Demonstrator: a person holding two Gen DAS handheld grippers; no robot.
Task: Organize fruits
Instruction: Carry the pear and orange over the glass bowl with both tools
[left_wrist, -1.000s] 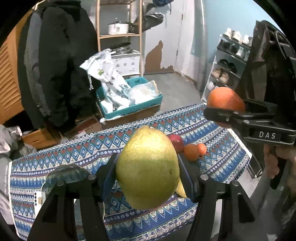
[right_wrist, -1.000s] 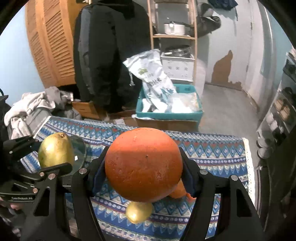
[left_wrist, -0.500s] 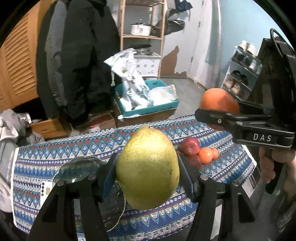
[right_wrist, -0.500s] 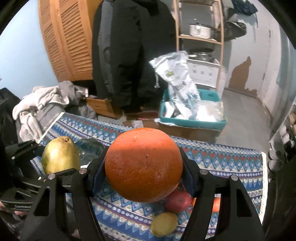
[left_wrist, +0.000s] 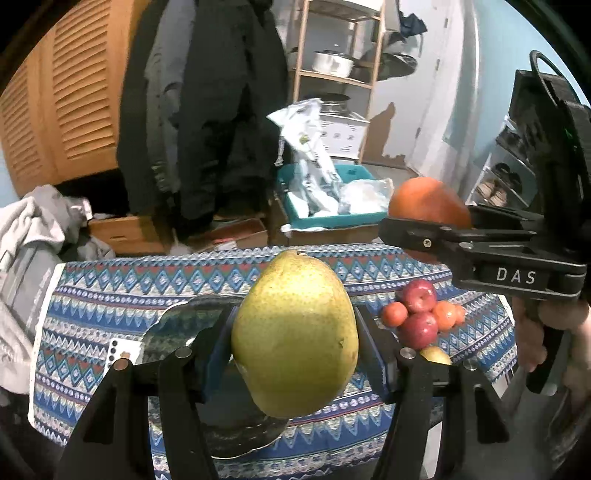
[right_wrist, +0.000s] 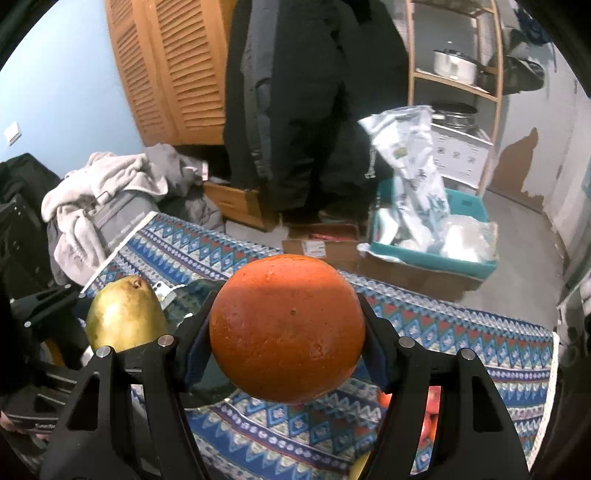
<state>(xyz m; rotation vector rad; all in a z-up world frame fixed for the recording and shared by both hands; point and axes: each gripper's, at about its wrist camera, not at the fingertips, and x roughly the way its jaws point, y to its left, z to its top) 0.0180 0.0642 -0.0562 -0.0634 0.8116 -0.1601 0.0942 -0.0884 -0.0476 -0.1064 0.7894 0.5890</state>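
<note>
My left gripper (left_wrist: 295, 345) is shut on a yellow-green pear (left_wrist: 295, 332) and holds it above a dark glass plate (left_wrist: 173, 328) on the patterned tablecloth (left_wrist: 110, 295). My right gripper (right_wrist: 288, 336) is shut on a large orange (right_wrist: 288, 332), held above the table; it also shows at the right of the left wrist view, with the orange (left_wrist: 424, 201) in it. The pear shows at the left of the right wrist view (right_wrist: 125, 317). A pile of red apples (left_wrist: 417, 310), small oranges (left_wrist: 445, 314) and a yellow fruit (left_wrist: 436, 356) lies on the cloth at the right.
A white phone (left_wrist: 120, 352) lies left of the plate. Beyond the table's far edge stand a teal bin (left_wrist: 332, 218) with bags, cardboard boxes, hanging dark coats (left_wrist: 203, 110) and a wooden shelf (left_wrist: 340, 74). A heap of grey clothes (left_wrist: 33, 236) lies at the left.
Both grippers have swung to the left over the table with their fruits still held. The plate and the fruit pile now show more fully in the left wrist view.
</note>
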